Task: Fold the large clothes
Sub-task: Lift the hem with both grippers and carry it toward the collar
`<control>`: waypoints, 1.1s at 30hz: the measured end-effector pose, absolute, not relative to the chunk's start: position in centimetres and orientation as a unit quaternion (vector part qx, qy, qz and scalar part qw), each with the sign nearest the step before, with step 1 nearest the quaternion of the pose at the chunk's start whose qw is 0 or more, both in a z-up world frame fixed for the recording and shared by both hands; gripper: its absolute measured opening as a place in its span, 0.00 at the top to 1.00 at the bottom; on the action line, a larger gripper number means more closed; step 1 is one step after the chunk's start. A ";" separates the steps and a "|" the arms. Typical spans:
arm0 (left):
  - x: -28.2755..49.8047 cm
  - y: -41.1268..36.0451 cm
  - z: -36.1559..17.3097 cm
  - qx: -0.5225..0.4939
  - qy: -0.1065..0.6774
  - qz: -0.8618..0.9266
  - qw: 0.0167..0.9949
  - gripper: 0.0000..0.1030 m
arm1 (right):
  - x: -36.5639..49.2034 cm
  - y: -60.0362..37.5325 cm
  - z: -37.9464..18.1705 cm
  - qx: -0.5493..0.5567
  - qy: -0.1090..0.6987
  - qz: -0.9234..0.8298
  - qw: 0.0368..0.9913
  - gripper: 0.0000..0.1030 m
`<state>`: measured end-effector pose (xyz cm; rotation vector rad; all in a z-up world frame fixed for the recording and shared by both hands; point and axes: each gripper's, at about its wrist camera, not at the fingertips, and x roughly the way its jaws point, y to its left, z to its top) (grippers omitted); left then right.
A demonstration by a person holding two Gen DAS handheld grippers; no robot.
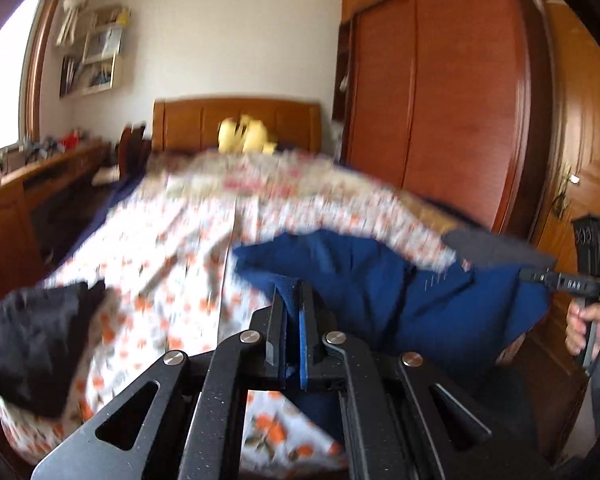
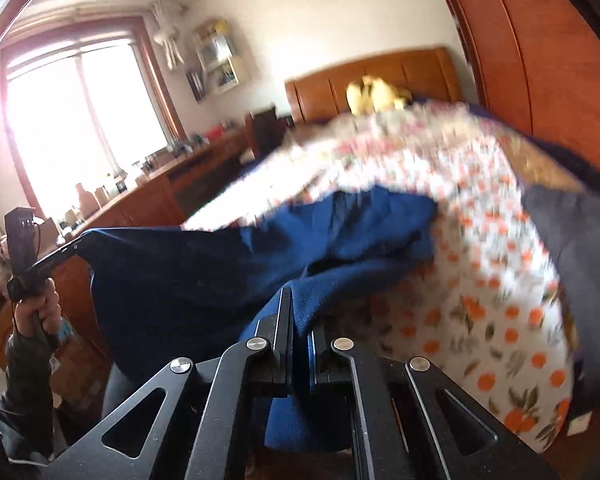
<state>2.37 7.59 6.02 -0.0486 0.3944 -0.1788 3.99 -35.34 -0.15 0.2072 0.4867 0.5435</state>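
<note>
A large dark blue garment (image 1: 380, 280) hangs stretched between both grippers above the foot of the bed. In the left wrist view my left gripper (image 1: 293, 293) is shut on one edge of the blue cloth. Far right, my right gripper (image 1: 530, 275) pinches the other end, with a hand (image 1: 582, 326) on its handle. In the right wrist view my right gripper (image 2: 300, 312) is shut on a fold of the blue garment (image 2: 188, 276). The left gripper (image 2: 78, 246) holds the far corner at left, gripped by a hand (image 2: 36, 308).
The bed carries a white cover with orange flowers (image 1: 172, 248). A black garment (image 1: 32, 340) lies at its near left, a dark grey one (image 2: 580, 236) at the right. A wooden wardrobe (image 1: 440, 100) stands to the right, a long wooden desk (image 2: 148, 200) under the window.
</note>
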 end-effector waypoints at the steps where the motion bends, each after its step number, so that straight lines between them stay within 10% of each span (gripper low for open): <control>1: 2.0 7.4 7.3 -0.020 0.183 -0.090 0.979 0.96 | 3.3 -35.6 1.1 0.102 0.222 0.269 0.931 0.96; 11: -1.5 6.9 16.2 -0.012 0.105 -0.084 0.991 0.96 | -4.5 -40.7 9.0 0.095 0.108 0.276 0.950 0.96; 33: 20.0 8.7 2.8 -0.049 0.222 -0.010 0.974 0.96 | 19.7 -36.2 2.5 -0.011 0.232 0.127 0.964 0.96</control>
